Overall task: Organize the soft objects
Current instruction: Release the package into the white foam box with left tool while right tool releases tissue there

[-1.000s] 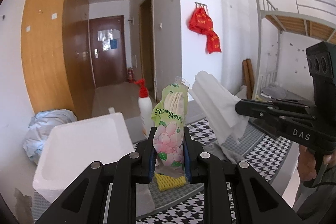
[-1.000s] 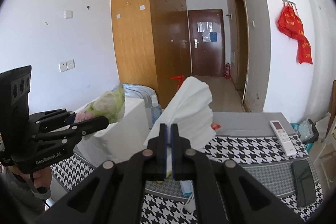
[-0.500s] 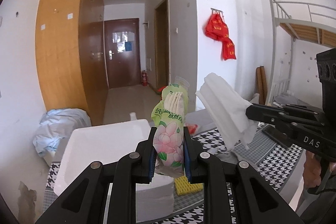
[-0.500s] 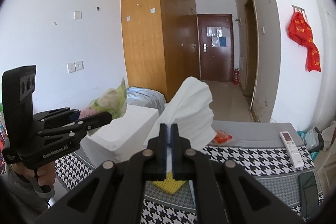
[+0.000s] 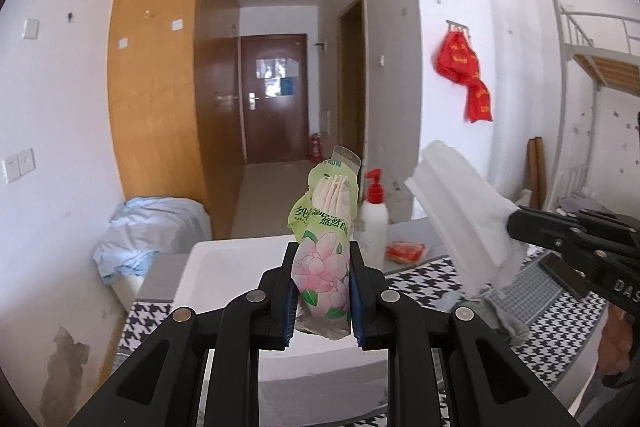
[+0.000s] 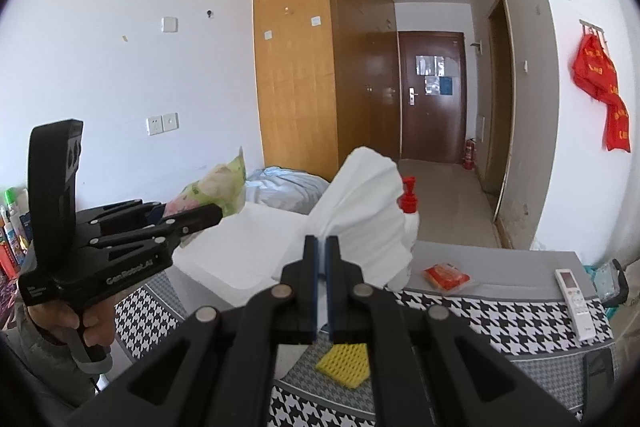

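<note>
My left gripper [image 5: 322,259] is shut on a green and pink flowered tissue pack [image 5: 323,227], held upright above a white foam box [image 5: 232,267]. The same pack [image 6: 208,187] pokes out of the left gripper [image 6: 208,215] at the left of the right wrist view. My right gripper [image 6: 322,251] is shut on a bunch of white tissue sheets [image 6: 360,211], lifted over the table. From the left wrist view that white tissue [image 5: 460,219] hangs at the right, clamped in the right gripper [image 5: 516,223]. A yellow sponge [image 6: 343,363] lies on the table below.
A houndstooth cloth [image 6: 500,311] covers the table. A white bottle with a red pump [image 5: 373,223], a red packet [image 6: 446,275], a white remote [image 6: 574,297] and a grey rag [image 5: 504,319] lie on it. A blue bundle [image 5: 148,227] sits behind the box.
Both grippers have swung to the left with their loads still held. The foam box now lies straight ahead of the left gripper, and the pump bottle sits right of the pack.
</note>
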A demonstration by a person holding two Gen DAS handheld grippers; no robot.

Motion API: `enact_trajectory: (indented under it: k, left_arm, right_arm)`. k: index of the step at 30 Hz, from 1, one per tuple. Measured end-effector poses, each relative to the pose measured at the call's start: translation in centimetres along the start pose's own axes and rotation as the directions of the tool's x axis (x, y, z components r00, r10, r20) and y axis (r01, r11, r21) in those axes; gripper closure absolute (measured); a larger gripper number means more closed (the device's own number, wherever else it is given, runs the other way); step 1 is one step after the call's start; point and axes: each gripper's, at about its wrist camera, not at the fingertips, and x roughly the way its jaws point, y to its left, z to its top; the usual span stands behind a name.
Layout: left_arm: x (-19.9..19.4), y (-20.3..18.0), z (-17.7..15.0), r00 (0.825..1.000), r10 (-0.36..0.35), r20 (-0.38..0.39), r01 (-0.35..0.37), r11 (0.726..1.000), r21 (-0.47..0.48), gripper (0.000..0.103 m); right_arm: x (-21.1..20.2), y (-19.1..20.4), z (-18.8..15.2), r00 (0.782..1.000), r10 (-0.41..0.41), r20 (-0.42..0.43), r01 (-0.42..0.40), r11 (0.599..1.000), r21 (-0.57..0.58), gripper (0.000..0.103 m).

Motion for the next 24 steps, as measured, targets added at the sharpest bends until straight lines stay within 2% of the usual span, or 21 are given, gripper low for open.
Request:
enact_trajectory:
  k: [14, 24]
  left_arm:
    - [2.5, 2.0, -0.1, 0.994, 0.082, -0.067, -0.084, 0.996, -0.031, 0.080]
    - [4.1, 3.2, -0.5, 0.987, 0.098, -0.126, -0.106, 0.993, -0.059, 0.077]
  right_arm:
    - [1.3, 1.1, 0.5, 1.000, 0.018, -0.009, -0.018, 1.000, -0.012, 0.098]
    - [1.9, 1.3, 0.7, 1.000, 0.010, -0.020, -0.011, 1.000, -0.009, 0.098]
